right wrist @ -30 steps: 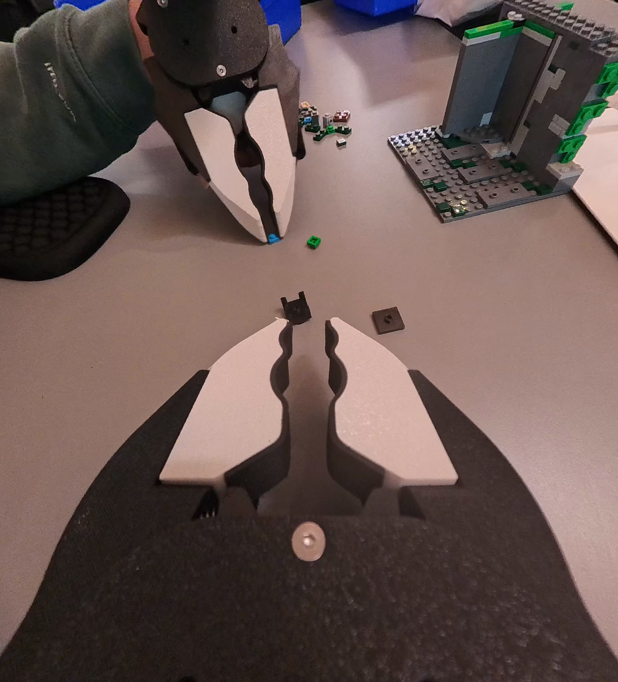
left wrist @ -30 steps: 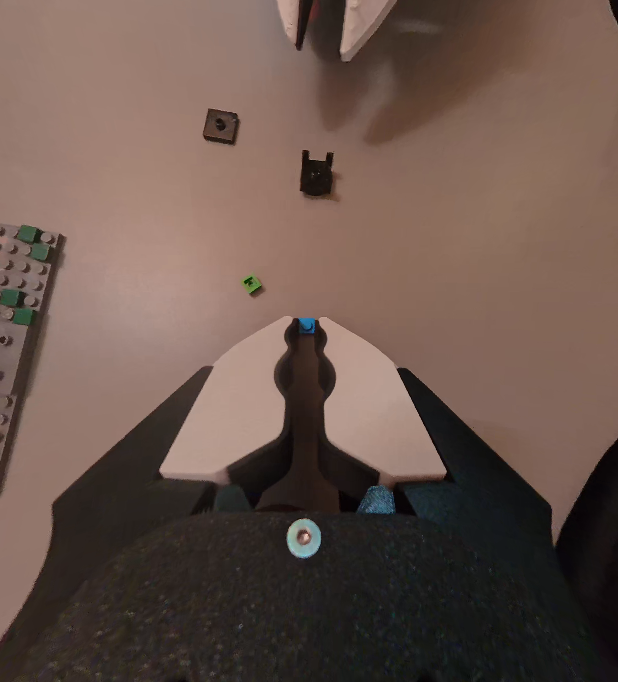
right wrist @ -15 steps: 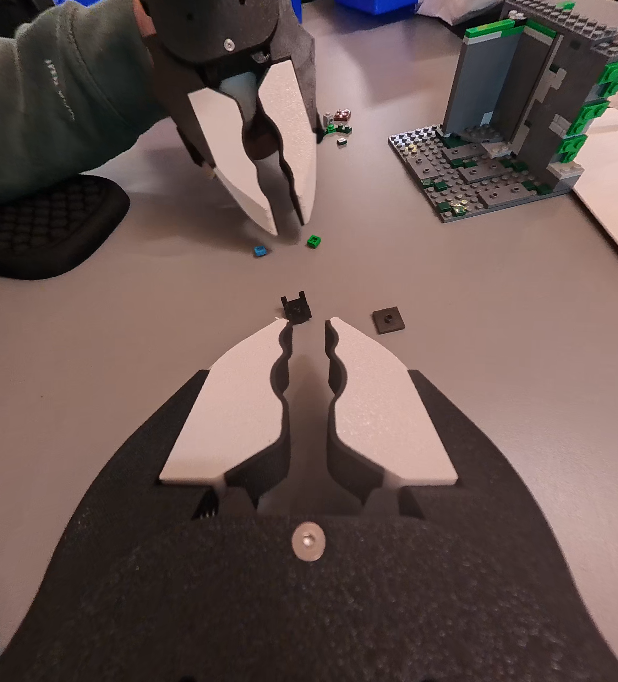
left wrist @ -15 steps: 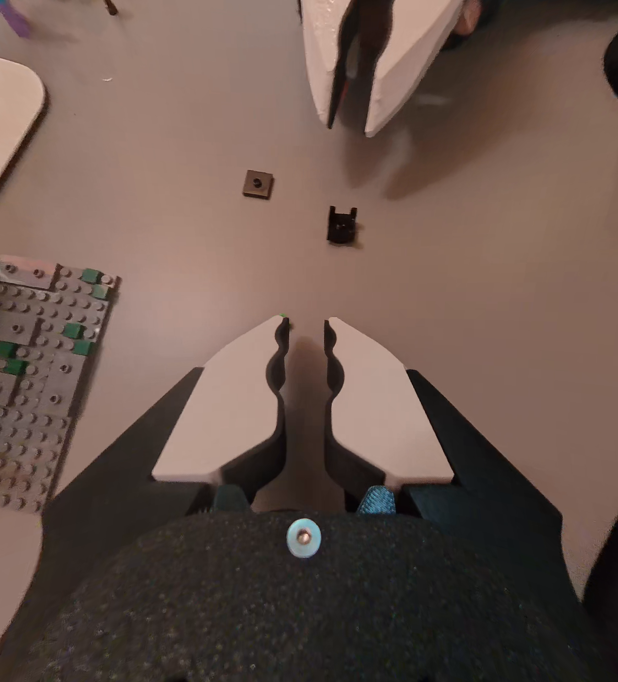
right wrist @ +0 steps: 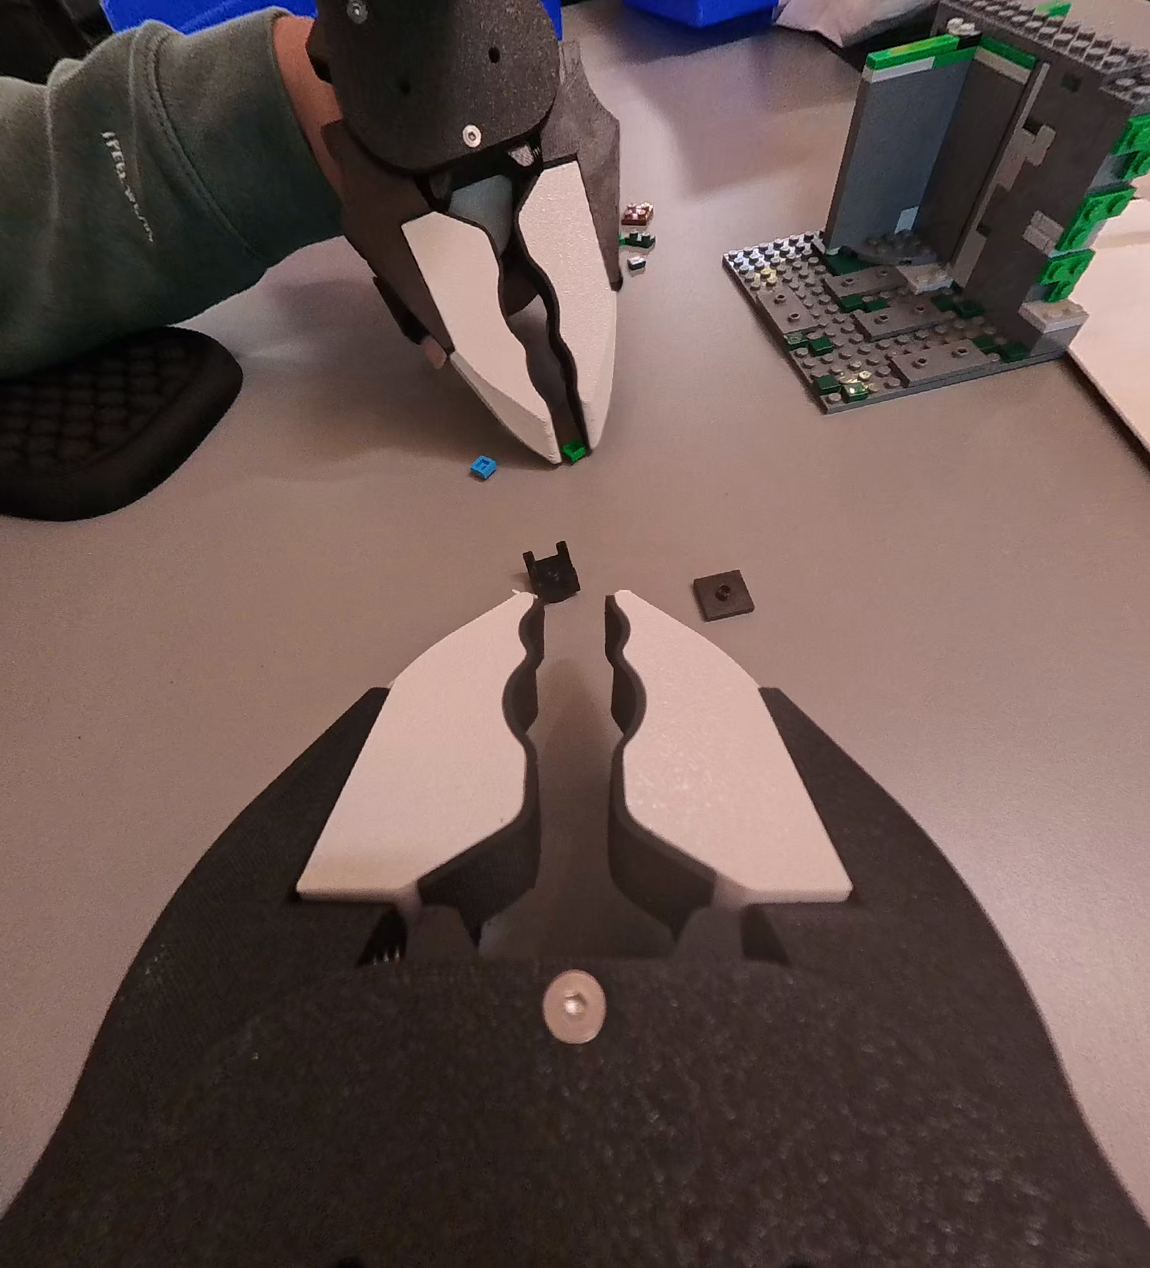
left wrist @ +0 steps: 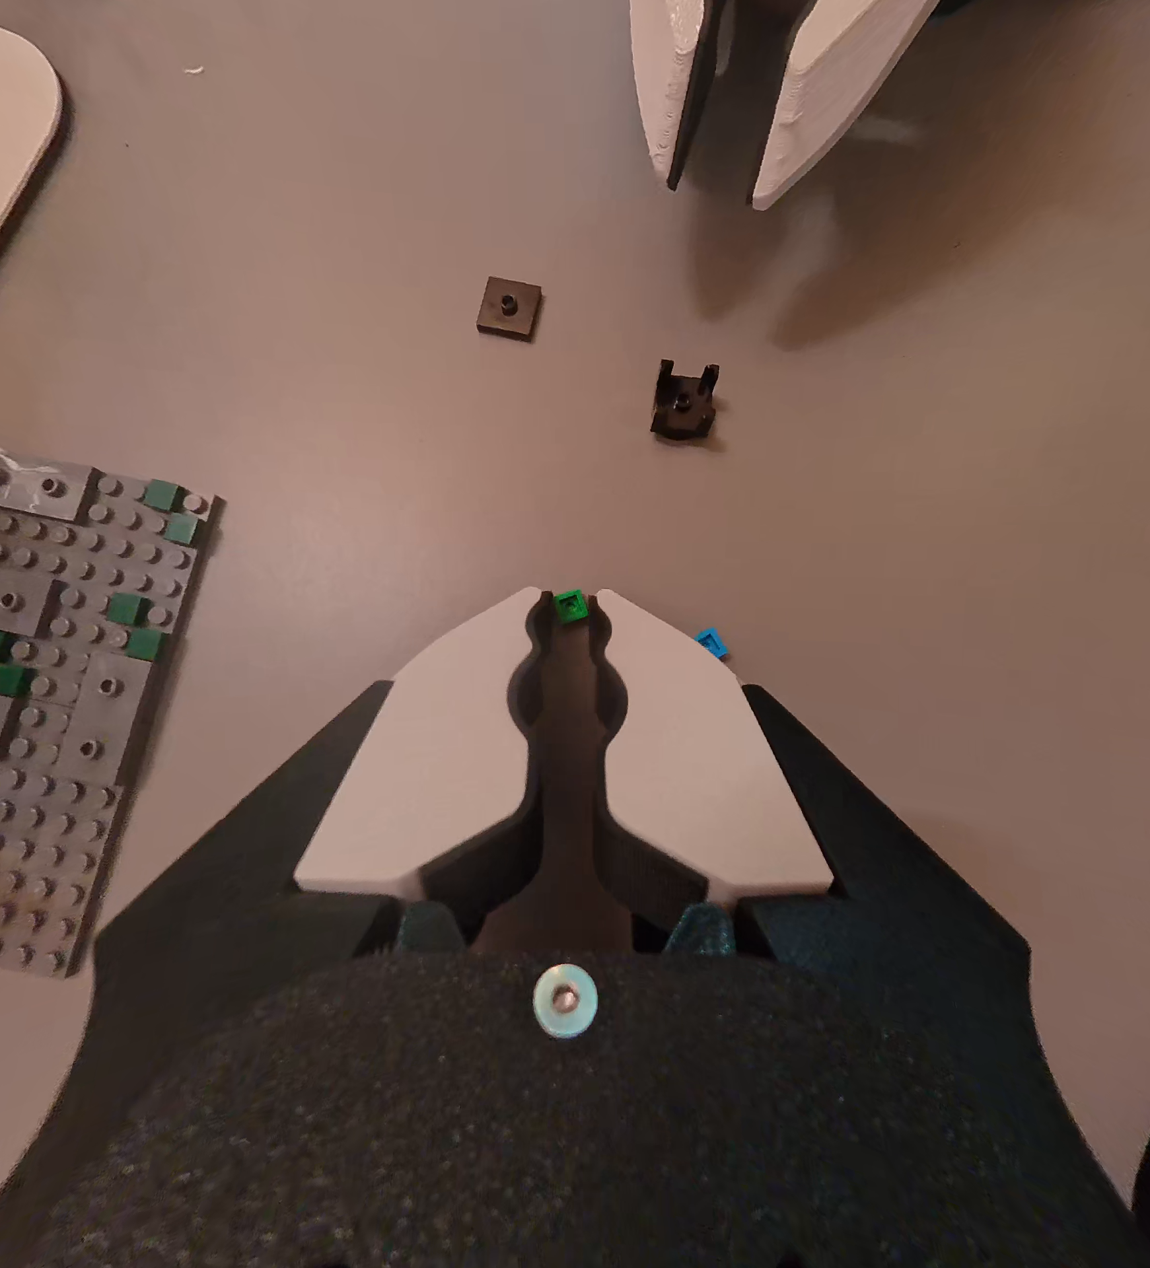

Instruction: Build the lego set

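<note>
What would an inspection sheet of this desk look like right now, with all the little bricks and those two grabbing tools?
Surface: grey table, no spills seen.
Job's things: part-built grey and green lego model on its studded baseplate; small green piece between the left gripper's fingertips; small blue piece loose beside it; black clip piece and flat dark square plate loose near the right gripper.
Clutter: small pile of loose pieces behind the left gripper; pale board at the table edge; black mesh pad.
Grippers: left gripper closed on the green piece at the table; right gripper open, empty.
Cables: nothing seen.
Surroundings: green sleeve; blue bins behind.
</note>
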A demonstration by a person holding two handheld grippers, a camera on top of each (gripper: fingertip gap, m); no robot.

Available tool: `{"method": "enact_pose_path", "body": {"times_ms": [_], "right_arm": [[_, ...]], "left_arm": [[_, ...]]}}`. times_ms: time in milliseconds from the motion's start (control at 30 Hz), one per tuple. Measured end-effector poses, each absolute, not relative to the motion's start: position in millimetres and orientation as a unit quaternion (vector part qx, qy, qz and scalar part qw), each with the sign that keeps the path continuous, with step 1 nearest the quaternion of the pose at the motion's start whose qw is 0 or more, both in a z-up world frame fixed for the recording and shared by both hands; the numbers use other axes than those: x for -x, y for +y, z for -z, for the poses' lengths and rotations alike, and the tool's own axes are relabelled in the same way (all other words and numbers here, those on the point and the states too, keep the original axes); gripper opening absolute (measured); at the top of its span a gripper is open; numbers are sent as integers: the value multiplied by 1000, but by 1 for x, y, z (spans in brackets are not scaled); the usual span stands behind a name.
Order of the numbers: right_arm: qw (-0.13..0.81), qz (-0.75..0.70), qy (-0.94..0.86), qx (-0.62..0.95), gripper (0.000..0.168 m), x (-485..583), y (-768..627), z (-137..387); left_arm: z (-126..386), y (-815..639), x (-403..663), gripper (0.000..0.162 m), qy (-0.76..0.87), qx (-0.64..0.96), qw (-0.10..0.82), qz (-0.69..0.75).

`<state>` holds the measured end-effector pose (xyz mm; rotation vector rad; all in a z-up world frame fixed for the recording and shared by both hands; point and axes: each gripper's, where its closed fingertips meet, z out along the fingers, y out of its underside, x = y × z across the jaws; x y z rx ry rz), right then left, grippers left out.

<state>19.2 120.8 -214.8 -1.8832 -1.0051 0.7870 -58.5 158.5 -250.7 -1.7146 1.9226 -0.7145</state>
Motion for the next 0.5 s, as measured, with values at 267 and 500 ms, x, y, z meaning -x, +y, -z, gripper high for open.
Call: {"method": "enact_pose_path", "body": {"times_ms": [267, 500], "right_arm": [[419, -312, -403, 752, 16, -19, 121, 215], [419, -309, -405, 752, 16, -19, 121, 216]], "left_arm": [[233, 139, 64, 9, 676, 614, 235, 333], [229, 109, 77, 10, 662, 614, 153, 403]]}}
